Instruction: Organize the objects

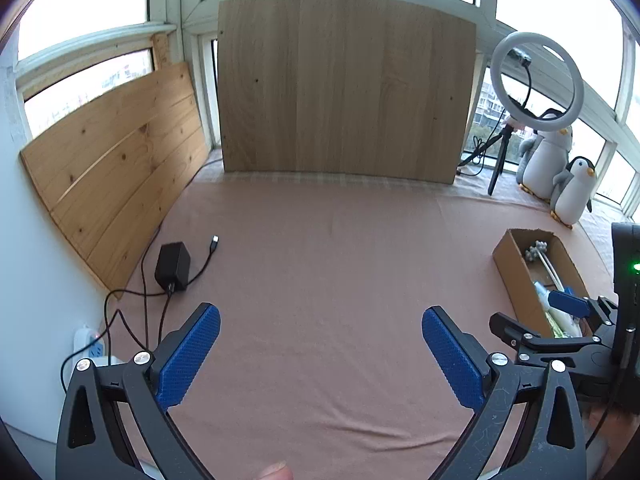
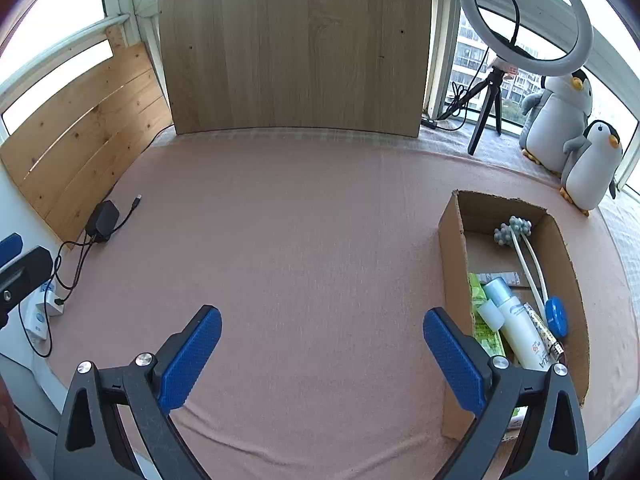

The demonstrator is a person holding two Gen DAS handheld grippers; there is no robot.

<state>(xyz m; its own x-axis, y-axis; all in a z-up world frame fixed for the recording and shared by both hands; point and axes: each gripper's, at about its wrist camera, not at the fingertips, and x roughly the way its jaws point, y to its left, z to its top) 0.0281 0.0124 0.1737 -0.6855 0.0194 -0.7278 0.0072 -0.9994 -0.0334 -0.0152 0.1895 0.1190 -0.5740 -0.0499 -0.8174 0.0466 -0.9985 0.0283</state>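
A big pink cloth-covered table (image 2: 304, 240) is bare in the middle. On its right side sits a long brown cardboard box (image 2: 452, 240) holding a white bottle (image 2: 520, 332), green packet (image 2: 480, 308) and white-stemmed massager (image 2: 516, 236). The left gripper (image 1: 320, 350) and right gripper (image 2: 322, 350) are both wide open, holding nothing.

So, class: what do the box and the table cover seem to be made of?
Box: brown corrugated cardboard, matte, with a ragged torn rim. Cover: pink woven cloth, probably, matte, with soft creases and a fine weave.
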